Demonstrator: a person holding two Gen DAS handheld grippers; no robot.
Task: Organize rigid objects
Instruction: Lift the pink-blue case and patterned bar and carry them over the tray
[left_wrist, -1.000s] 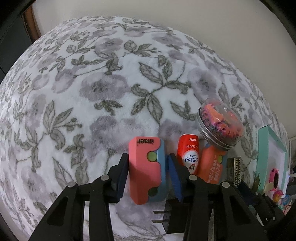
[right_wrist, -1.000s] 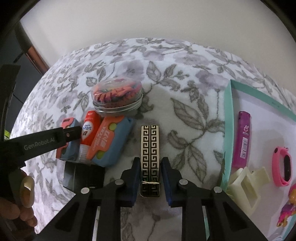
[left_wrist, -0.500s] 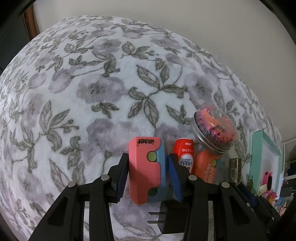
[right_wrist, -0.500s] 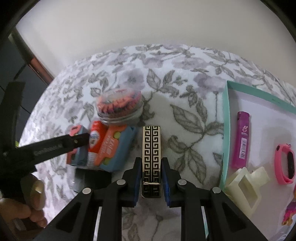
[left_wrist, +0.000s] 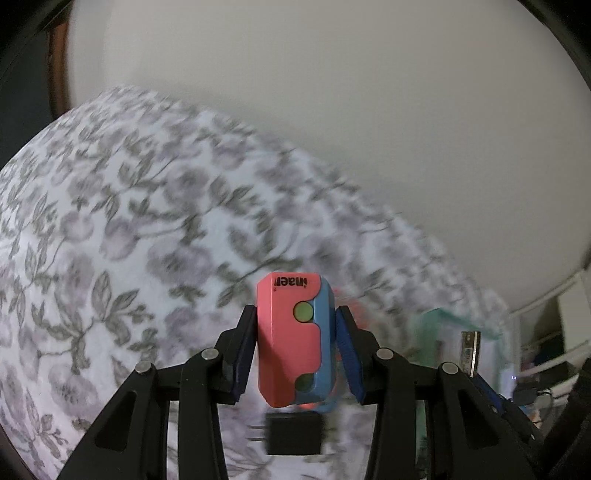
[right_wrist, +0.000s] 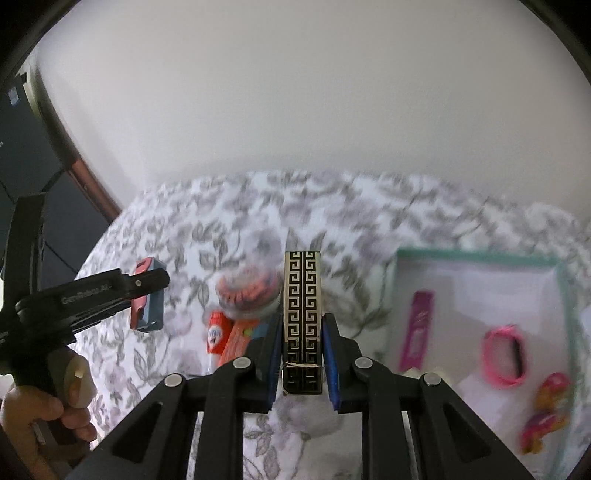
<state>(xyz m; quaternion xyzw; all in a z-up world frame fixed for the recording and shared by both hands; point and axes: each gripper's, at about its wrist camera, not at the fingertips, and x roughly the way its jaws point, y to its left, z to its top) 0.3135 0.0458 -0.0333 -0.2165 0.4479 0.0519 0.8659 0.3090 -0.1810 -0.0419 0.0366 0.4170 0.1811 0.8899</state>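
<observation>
Both my grippers hold a piece clear above the floral cloth (left_wrist: 110, 236).

Left wrist: my left gripper (left_wrist: 295, 347) clamps a pink-and-blue case (left_wrist: 291, 336) with green dots, above the cloth.
Right wrist: my right gripper (right_wrist: 301, 354) is closed on a black-and-gold key-pattern box (right_wrist: 302, 310); right of it the teal tray (right_wrist: 476, 254) holds a purple lighter (right_wrist: 417, 328), pink band (right_wrist: 504, 354) and blurred toys. A jar (right_wrist: 247, 295) sits left of the box.

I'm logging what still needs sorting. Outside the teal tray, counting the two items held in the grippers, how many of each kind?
two-tone case: 2
patterned box: 1
jar: 1
red tube: 1
black plug: 1
Total: 6
</observation>
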